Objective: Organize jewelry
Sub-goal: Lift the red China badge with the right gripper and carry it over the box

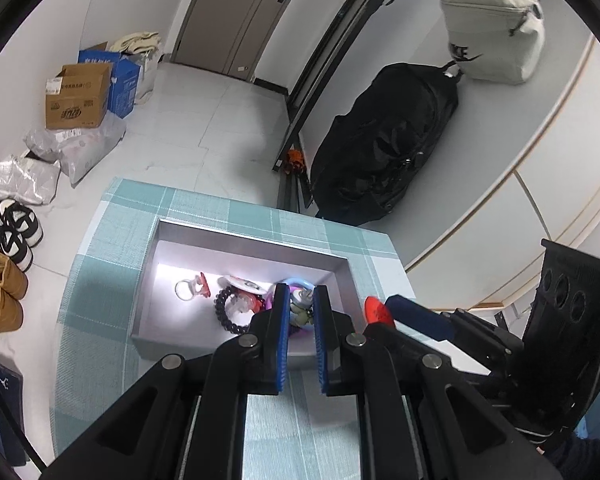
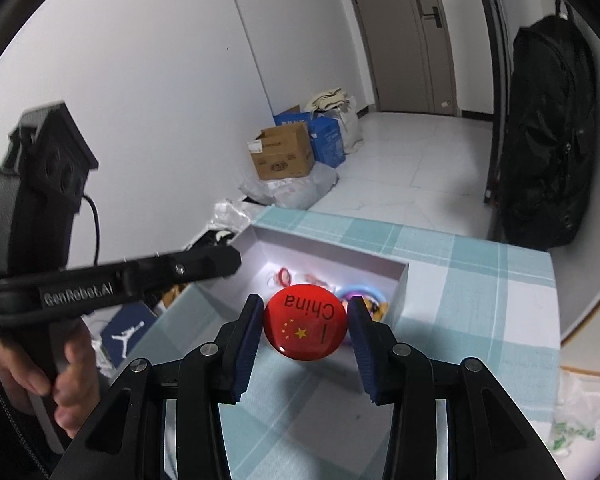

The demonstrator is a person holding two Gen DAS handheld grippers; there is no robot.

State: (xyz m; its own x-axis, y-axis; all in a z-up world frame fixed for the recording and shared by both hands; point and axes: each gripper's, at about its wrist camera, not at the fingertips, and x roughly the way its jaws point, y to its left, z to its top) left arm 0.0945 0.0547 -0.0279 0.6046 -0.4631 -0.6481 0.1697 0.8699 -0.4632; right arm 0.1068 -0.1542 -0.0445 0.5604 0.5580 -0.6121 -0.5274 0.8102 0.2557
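Red badge (image 2: 305, 321) pinched edgewise between jaws of right gripper (image 2: 306, 322), carried clear of the cloth | grey box (image 2: 400, 280) just ahead of jaws, judged the drop point | left gripper (image 1: 300, 312) over box, jaws narrowed, nothing held | bead bracelet (image 1: 226, 314) already boxed

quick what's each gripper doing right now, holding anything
left gripper: as closed as it gets, a gap left between the pads, nothing held, over the grey box.
right gripper: shut on the red China badge.
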